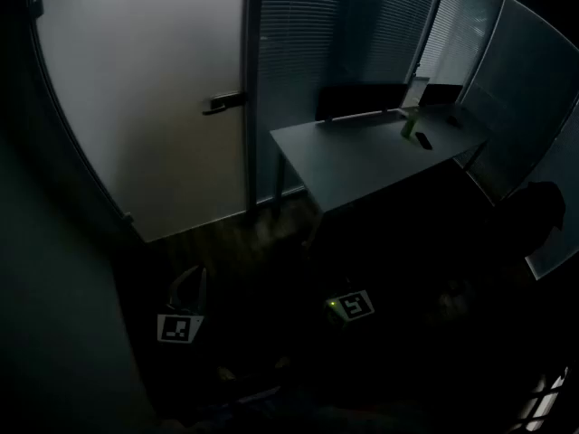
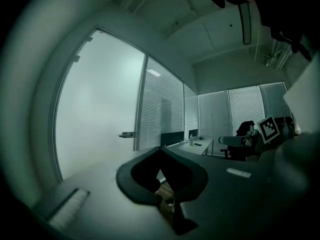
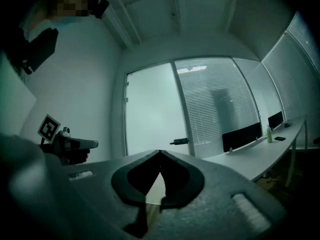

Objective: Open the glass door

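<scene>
Left gripper (image 2: 161, 150): dark curved jaws with rounded outer edges are mounted on a broad grey body
Left ribbed patch (image 2: 70, 206): a pale grooved strip is set into the grey body
Left marker cube (image 1: 179, 327): a white face is printed with a black square pattern
Right gripper (image 3: 159, 153): the same dark curved jaws are fitted to a grainy grey body
Right marker cube (image 1: 355, 305): a white face with a black square pattern is shown, with a small green light lit beside it
</scene>
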Motion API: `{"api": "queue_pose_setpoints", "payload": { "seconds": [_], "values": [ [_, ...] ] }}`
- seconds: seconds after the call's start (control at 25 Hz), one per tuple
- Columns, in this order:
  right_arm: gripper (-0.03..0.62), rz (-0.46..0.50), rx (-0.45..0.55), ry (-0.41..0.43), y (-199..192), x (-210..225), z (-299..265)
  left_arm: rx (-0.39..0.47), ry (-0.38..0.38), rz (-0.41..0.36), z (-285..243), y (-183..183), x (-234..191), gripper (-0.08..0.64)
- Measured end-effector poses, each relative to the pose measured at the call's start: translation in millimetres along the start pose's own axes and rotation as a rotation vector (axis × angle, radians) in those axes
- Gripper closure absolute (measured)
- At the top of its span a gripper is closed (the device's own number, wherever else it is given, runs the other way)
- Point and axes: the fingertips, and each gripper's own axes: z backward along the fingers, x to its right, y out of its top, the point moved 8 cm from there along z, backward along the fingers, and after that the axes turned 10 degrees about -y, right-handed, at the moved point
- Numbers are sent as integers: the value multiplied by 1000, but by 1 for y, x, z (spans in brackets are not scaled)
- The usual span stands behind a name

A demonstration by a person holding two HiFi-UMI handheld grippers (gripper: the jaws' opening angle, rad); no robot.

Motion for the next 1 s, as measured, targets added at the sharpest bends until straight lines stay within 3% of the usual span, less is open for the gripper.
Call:
{"api": "queue_pose_setpoints", "payload": {
  "seconds": [0.68,1.0],
  "values": [
    [595,6,-36,55,-17,39,4,-10,64,-11,-27,-17,27,557],
    [595,-7,-56,64,-28,53,-19,-58,53,-17,-58,-27,20,557]
  ]
}}
